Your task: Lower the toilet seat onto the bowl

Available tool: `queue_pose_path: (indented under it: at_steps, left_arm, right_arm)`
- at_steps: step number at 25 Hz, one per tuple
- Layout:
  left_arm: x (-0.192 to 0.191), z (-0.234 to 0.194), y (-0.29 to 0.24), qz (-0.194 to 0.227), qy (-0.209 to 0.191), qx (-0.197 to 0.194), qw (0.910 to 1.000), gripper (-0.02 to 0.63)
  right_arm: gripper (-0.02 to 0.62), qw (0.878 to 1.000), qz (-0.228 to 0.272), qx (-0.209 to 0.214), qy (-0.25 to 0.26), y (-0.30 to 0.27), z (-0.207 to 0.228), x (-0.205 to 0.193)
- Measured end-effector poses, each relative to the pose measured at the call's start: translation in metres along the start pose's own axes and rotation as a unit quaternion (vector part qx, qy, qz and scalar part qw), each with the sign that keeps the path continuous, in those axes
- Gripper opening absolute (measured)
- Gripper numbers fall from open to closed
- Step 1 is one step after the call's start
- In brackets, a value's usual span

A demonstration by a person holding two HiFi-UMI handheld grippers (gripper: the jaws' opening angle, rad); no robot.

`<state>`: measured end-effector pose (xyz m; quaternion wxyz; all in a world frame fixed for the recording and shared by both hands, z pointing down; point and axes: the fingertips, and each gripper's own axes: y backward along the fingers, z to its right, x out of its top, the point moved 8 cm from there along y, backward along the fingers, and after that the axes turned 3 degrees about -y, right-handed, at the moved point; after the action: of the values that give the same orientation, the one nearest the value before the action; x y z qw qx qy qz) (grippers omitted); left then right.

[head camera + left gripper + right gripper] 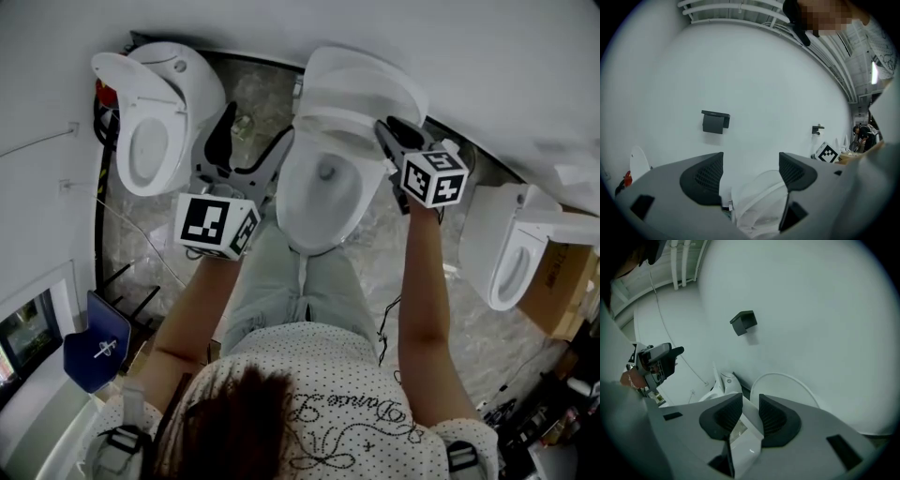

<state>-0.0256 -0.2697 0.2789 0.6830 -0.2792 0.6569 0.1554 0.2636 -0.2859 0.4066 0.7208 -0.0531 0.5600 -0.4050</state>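
Marble floor (375,253), 3 toilets (150,141); the middle seat (356,108) stands raised over its bowl (323,202). Right gripper (749,405) pinches its side edge, a good hold: it looks rigid, slick, hinge-heavy. Left gripper (751,168) gapes empty.

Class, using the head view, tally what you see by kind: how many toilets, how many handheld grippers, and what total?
Toilets: 3 (left toilet, middle toilet, right toilet)
Grippers: 2 (left gripper, right gripper)
Total: 5
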Motion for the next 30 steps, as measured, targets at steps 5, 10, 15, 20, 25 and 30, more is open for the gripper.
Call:
queue_pose_path:
  at_steps: [5, 10, 15, 20, 25, 30]
  left_arm:
    - [-0.007, 0.020, 0.028, 0.005, 0.015, 0.036, 0.9992, 0.368]
    - [-0.015, 0.049, 0.055, 0.006, 0.018, 0.058, 0.9982, 0.368]
    - [-0.018, 0.069, 0.081, 0.000, 0.019, 0.084, 0.9963, 0.368]
    - [-0.017, 0.073, 0.108, -0.005, 0.015, 0.103, 0.9946, 0.368]
    - [-0.025, 0.068, 0.134, -0.007, 0.017, 0.103, 0.9945, 0.368]
    - [-0.029, 0.065, 0.156, 0.003, 0.018, 0.076, 0.9969, 0.368]
  right_arm:
    - [0.132, 0.999, -0.027, 0.032, 0.022, 0.008, -0.021, -0.018]
    - [0.153, 0.996, -0.053, 0.054, 0.044, 0.019, -0.038, -0.036]
    - [0.170, 0.993, -0.071, 0.079, 0.051, 0.025, -0.051, -0.054]
    - [0.167, 0.991, -0.085, 0.091, 0.053, 0.027, -0.063, -0.068]
    - [0.170, 0.989, -0.106, 0.090, 0.058, 0.029, -0.081, -0.086]
    - [0.176, 0.990, -0.108, 0.058, 0.066, 0.040, -0.100, -0.112]
